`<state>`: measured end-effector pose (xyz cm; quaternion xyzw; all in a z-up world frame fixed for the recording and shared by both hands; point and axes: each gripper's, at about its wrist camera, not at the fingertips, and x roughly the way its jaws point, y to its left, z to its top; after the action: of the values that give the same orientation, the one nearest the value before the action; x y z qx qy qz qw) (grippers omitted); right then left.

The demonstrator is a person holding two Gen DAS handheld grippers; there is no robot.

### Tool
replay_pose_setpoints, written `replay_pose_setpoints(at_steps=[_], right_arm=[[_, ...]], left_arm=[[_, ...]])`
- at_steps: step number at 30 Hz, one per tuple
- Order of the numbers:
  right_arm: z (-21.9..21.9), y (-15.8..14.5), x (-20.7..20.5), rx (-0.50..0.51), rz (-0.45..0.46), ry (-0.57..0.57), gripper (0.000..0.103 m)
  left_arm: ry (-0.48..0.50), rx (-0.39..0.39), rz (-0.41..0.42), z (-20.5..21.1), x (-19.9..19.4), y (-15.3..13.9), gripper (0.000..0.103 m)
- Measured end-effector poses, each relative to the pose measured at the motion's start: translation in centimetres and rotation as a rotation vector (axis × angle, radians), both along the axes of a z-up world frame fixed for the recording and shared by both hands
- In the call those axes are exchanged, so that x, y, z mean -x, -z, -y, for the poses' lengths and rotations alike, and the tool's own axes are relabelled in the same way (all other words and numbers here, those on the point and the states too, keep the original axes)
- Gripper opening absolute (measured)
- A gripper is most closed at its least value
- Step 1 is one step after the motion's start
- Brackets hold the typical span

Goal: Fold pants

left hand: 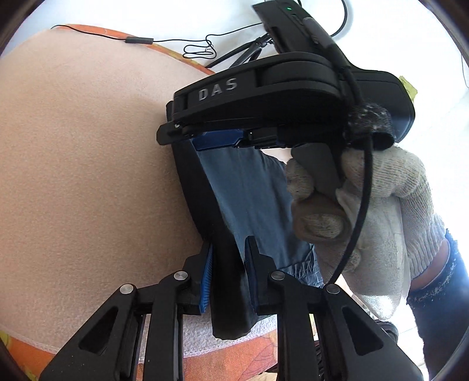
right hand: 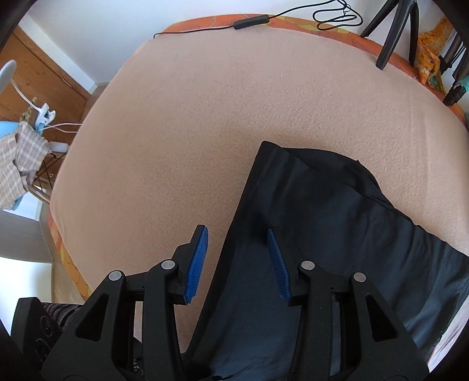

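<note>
Left hand-held gripper (left hand: 227,263): clamped on a dark strip of the pants (left hand: 252,205), the blue pads pressing the fabric from both sides; probably pinning one edge so the cloth keeps taut for the fold.
Right hand-held gripper (right hand: 237,263): jaws apart, nothing pinched; it points steeply down with the pants' left edge lying between its blue pads (right hand: 198,263), seemingly lining up a second grip (not yet taken).
Gloved hand (left hand: 366,211): wraps the right tool's handle, just beyond the left jaws in the left wrist view.
Pants: dark, spread flat on the near right part of the bed, one squared end pointing away.
Bed (right hand: 205,117): peach fleece blanket over an orange patterned sheet, mostly bare, giving room to fold.
Far edge: a thin black cable (right hand: 252,22) and tripod legs (right hand: 392,32).
Room: white wall, wooden floor (right hand: 44,73), checked cloth (right hand: 20,158) on a rack at left.
</note>
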<state>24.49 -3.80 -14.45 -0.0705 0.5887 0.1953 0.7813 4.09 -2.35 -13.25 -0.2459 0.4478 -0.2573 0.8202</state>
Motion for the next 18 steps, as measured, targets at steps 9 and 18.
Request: replay_pose_setpoints(at_steps=[9,18], right_arm=[[-1.8,1.1,0.2,0.164,0.024,-0.017,0.044],[-0.2,0.9,0.8,0.094,0.033,-0.007,0.011]], left_arm=[[0.015,-0.023,0.013,0.1,0.5,-0.3,0.017],[-0.017,-0.062,-0.048,0.2,0.7,0.1,0.037]])
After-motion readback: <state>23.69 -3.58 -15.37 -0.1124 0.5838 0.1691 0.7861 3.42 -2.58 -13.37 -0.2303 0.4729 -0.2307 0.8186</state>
